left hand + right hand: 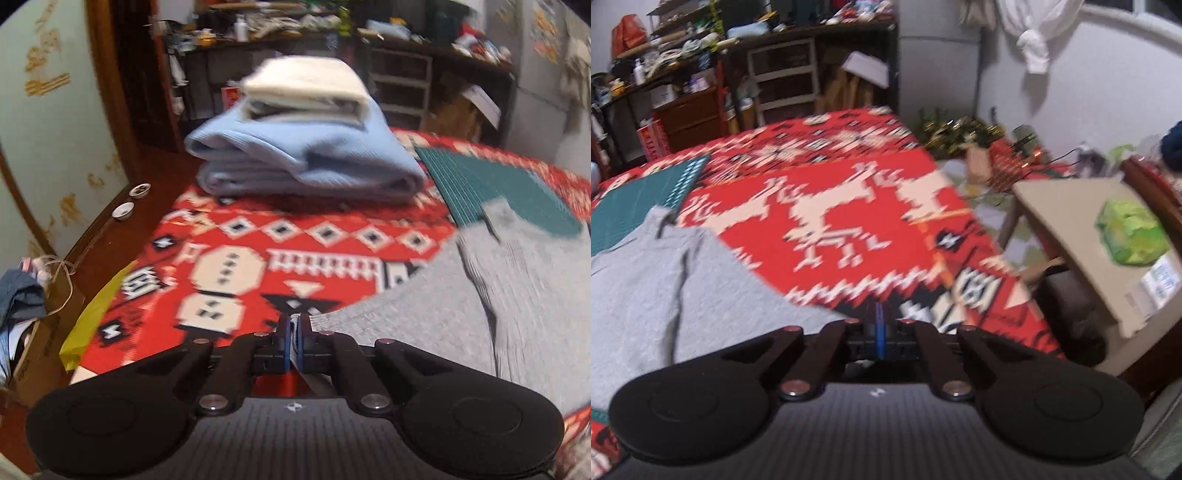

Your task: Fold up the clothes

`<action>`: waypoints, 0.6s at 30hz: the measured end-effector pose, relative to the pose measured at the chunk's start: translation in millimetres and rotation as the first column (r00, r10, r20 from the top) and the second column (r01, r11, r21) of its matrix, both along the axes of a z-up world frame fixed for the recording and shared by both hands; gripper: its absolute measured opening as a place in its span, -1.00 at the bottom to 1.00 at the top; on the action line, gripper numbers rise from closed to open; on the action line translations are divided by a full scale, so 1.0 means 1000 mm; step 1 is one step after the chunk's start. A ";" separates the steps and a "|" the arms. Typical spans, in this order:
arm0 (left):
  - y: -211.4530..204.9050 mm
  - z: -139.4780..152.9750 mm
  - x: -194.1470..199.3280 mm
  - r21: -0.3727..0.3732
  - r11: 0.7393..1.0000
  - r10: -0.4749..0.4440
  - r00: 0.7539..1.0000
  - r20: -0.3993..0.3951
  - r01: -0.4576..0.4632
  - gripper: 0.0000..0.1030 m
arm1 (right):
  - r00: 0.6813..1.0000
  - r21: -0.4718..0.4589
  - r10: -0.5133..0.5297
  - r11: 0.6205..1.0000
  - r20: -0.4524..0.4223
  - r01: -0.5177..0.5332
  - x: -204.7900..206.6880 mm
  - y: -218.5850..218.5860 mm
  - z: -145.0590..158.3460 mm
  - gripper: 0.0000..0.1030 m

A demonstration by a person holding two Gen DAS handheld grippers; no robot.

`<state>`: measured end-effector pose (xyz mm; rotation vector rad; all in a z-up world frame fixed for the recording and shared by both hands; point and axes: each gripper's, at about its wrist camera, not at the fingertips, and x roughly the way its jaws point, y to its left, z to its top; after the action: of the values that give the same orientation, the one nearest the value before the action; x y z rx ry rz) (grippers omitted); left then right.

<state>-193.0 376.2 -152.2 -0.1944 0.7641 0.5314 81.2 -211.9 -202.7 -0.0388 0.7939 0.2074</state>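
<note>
A grey garment [480, 314] lies spread on the red patterned tablecloth [314, 236], partly over a green mat [491, 181]. My left gripper [294, 317] is shut on the garment's near edge, and a strip of the fabric shows between its blue pads. In the right wrist view the same grey garment [665, 288] covers the left side, its edge running up to my right gripper [880, 314]. That gripper's pads are pressed together and no cloth shows between them. A folded light blue garment [306, 162] with a folded cream one [306, 88] on top sits at the far end.
Two small bowls [131, 201] stand on the wooden edge at left, with a yellow bag [86, 325] beside the table. Right of the table a beige box [1071, 229] carries a green bundle [1130, 232]. Cluttered shelves [783, 74] line the back wall.
</note>
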 end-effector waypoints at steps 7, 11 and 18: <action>-0.002 -0.008 0.004 -0.014 1.000 -0.017 0.999 -0.037 0.016 -0.92 | 1.000 0.124 0.016 0.992 -0.015 -0.014 0.005 -0.017 0.003 -0.31; 0.000 -0.008 0.004 -0.035 0.999 -0.005 1.000 -0.029 0.004 -0.92 | 0.999 0.162 0.038 0.986 -0.022 -0.034 0.006 -0.012 -0.004 -0.28; 0.001 -0.001 -0.001 -0.012 1.000 -0.009 1.000 -0.023 0.009 -0.92 | 0.997 0.048 0.081 0.996 -0.001 -0.080 -0.002 0.012 -0.010 -0.99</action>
<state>-193.8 377.4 -153.1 -0.1962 0.7900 0.5211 79.1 -199.6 -212.9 -0.0257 0.7906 0.3027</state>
